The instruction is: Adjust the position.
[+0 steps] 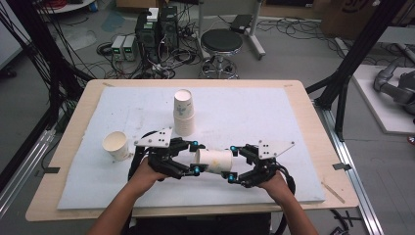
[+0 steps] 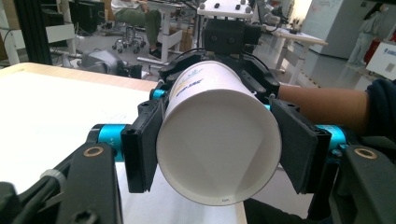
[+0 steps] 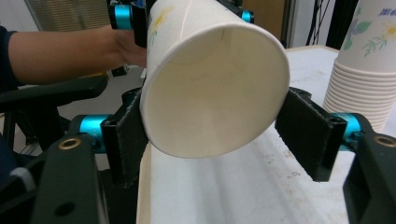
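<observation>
Your left gripper [image 1: 195,157] clamps the paper cup's [image 1: 213,161] base, level above the near tabletop [image 1: 274,112]. Your right gripper [image 1: 231,162] brackets its rim, one pad touching. It's light and crushable; squeeze gently near the stiffer rim.

No words, brand names or numbers can be read. The held cup [image 2: 219,140] bears a blue and yellow print on its side, too blurred and foreshortened to make out, and a tiny dark mark on its bottom rim that is illegible. The cup stack [image 3: 364,60] shows only a flower pattern in green, blue and yellow, without lettering.
</observation>
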Available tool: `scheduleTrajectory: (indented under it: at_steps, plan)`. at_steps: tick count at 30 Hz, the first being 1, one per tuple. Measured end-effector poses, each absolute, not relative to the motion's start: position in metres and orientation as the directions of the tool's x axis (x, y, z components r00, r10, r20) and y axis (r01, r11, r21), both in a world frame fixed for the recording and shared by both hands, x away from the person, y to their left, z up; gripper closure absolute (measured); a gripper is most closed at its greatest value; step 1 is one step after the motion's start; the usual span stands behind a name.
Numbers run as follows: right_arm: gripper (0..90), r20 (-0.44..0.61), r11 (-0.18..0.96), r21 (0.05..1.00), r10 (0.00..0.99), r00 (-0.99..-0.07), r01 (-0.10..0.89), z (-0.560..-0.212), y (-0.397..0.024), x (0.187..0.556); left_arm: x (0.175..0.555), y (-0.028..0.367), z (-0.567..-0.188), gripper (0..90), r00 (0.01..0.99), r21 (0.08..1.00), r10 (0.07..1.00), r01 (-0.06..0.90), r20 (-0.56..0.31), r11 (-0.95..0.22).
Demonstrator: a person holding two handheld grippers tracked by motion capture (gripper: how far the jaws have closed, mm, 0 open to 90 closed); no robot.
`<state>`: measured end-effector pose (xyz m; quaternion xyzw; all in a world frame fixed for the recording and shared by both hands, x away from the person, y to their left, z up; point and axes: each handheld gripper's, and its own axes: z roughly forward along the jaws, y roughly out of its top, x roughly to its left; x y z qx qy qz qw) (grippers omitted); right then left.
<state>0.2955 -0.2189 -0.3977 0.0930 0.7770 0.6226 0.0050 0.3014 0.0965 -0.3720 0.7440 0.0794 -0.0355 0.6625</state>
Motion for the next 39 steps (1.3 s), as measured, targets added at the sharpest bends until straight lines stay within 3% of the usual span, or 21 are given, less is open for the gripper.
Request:
scheduleTrajectory:
  at_steps: [10, 13, 16, 26, 32, 39]
  plan:
    - [33.0, 0.128, 0.201, 0.967, 0.152, -0.98, 0.157, -0.397, -0.221, 0.296, 0.302, 0.096, -0.377, 35.4, 0.985, 0.98, 0.071, 0.166, -0.158, -0.112]
    - [33.0, 0.13, 0.203, 0.966, 0.153, -0.98, 0.16, -0.397, -0.222, 0.297, 0.301, 0.093, -0.378, 22.3, 0.981, 0.974, 0.093, 0.183, -0.172, -0.131]
    - [33.0, 0.13, 0.216, 0.963, 0.162, -0.978, 0.164, -0.396, -0.222, 0.297, 0.3, 0.093, -0.376, 15.9, 0.979, 0.971, 0.127, 0.18, -0.161, -0.155]
    - [32.8, 0.031, 0.458, 0.878, 0.237, -0.971, 0.14, -0.388, -0.213, 0.3, 0.303, 0.093, -0.37, 15.3, 0.972, 0.939, 0.212, 0.164, -0.101, -0.304]
    - [32.8, -0.036, 0.584, 0.805, 0.22, -0.975, 0.102, -0.375, -0.201, 0.303, 0.302, 0.091, -0.373, 15.9, 0.972, 0.914, 0.222, 0.163, -0.083, -0.372]
    - [32.8, -0.065, 0.654, 0.753, 0.188, -0.98, 0.075, -0.362, -0.191, 0.307, 0.302, 0.091, -0.373, 16.6, 0.973, 0.905, 0.219, 0.157, -0.073, -0.396]
